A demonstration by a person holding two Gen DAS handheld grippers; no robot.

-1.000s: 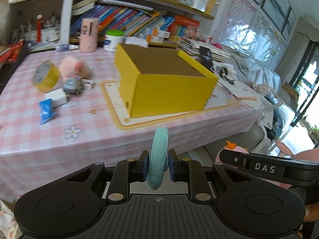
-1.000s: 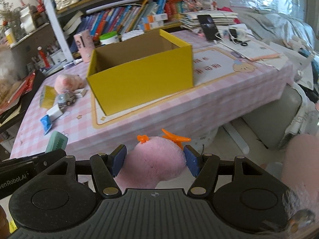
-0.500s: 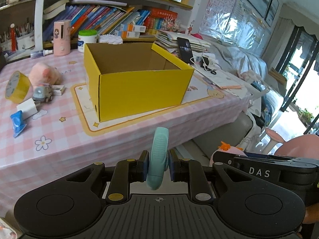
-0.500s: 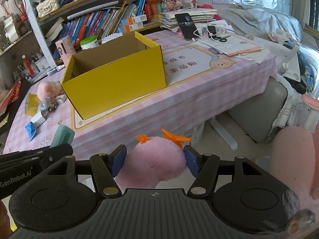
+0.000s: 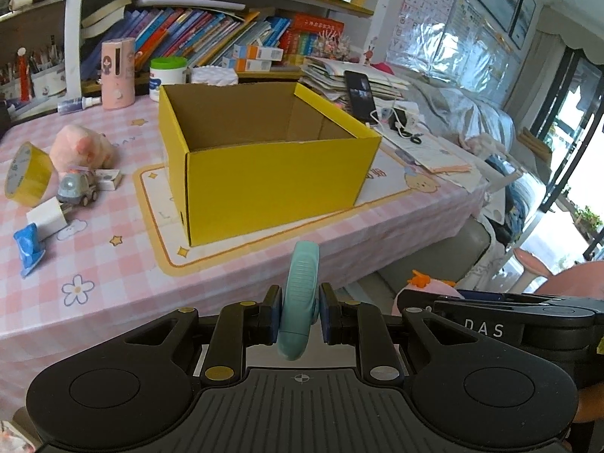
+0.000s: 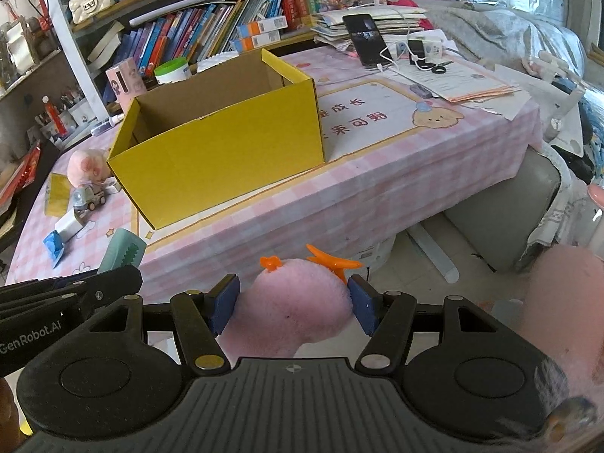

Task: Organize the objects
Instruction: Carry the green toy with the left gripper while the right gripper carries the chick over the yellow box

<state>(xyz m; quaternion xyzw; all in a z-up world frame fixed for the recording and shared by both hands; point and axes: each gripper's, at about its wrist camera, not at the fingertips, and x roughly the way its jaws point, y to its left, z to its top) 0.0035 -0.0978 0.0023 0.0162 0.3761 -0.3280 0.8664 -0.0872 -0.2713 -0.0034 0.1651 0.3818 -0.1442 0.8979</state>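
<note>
The left gripper [image 5: 300, 319] is matte black plastic with a ribbed base plate, a round disc set in each side lobe, and brass and silver screw heads on its linkage arms. Its fingertips [image 5: 272, 319] carry dark blue pads. The right gripper [image 6: 293, 304] has the same build; its side, seen just beside the left gripper, reads "DAS", while the left's side reads "GenRobot.AI".

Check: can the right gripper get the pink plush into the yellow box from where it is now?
Probably yes. The right gripper is shut on the pink plush, off the table's near edge. The yellow box stands open-topped with nothing between; it must lift over the near wall.
</note>
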